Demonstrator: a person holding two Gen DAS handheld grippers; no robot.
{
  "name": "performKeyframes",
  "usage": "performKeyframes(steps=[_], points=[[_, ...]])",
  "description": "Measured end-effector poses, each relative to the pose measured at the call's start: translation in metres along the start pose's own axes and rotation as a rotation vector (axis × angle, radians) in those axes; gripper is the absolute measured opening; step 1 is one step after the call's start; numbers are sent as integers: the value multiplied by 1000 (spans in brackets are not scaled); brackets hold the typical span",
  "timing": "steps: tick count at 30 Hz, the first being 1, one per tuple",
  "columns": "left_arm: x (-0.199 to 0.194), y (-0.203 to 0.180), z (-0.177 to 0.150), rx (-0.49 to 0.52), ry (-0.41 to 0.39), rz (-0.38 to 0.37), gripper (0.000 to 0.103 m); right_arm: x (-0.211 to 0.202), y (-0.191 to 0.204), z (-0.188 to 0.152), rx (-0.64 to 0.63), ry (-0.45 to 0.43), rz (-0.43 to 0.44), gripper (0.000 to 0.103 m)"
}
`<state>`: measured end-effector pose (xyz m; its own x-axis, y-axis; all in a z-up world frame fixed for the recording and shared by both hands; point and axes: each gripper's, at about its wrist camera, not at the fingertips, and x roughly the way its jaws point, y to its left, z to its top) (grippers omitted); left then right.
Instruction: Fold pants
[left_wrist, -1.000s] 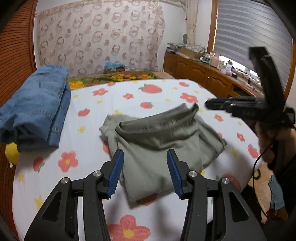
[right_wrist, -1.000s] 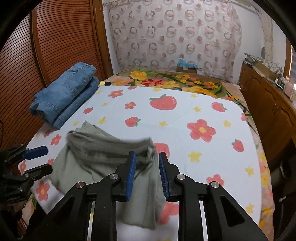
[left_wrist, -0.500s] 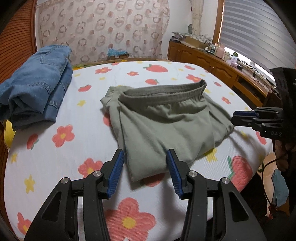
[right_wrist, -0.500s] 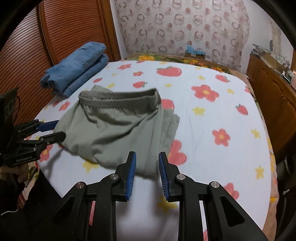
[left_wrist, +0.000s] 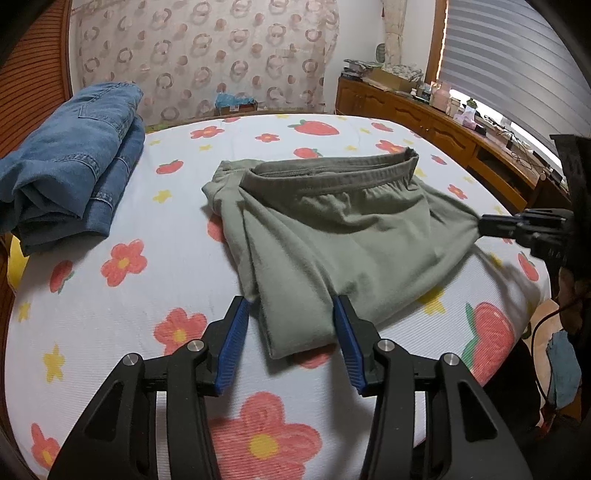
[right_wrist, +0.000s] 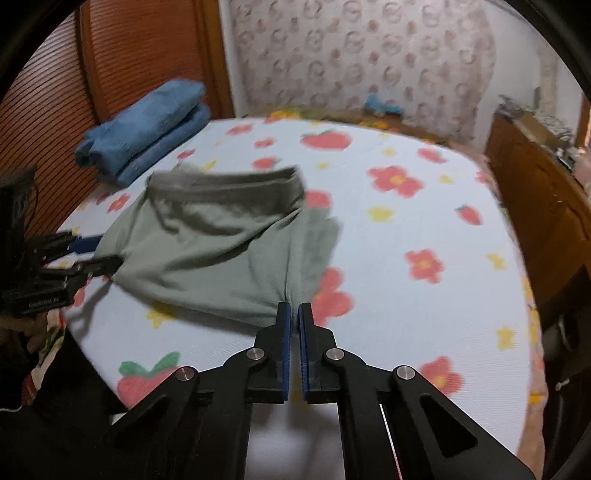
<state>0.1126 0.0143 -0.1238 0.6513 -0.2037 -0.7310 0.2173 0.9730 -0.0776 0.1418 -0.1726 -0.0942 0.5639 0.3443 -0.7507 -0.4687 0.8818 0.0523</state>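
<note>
— What's on the bed (left_wrist: 177, 258)?
— A white sheet printed with flowers and strawberries; folded blue jeans (left_wrist: 70, 162) at the far left.
— And beyond?
— A ring-patterned curtain (left_wrist: 207, 55) at the far end, wooden cabinets (left_wrist: 424, 122) along the right.

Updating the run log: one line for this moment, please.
left gripper: open, straddling near edge | right gripper: shut on olive-green cotton pants corner | folded blue denim jeans: apart, on bed
</note>
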Motion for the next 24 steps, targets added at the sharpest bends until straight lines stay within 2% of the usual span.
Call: performKeyframes(steps=[5,8,11,16,18,20,22,24], points=[[0,2,0,-3,-9,-3,49,-3,-7,-7,33,10,4,2],[0,2,0,-5,-15,-7,50,-2,-8,-7,32,13,-48,2],[0,3,0,-4,-15,-6,49,-8,-14,-5,70,-6,-18,2],[0,3,-1,-4,-17,-6,49,-14,-9,3,63,-42,7,2],[-1,3,-1,-5,-18,-7,49,-9,-5,8,53,-40,1,5],[-1,4,0,-10,-17,-10,49,0,-1,14,40,-32,2,19],[-1,2,0,-6,-20,-7,49,12,0,21,39,-19,-8,27],[-1,3,0,-8,-22,-10,49,24,1,29,37,-5,-19,29]])
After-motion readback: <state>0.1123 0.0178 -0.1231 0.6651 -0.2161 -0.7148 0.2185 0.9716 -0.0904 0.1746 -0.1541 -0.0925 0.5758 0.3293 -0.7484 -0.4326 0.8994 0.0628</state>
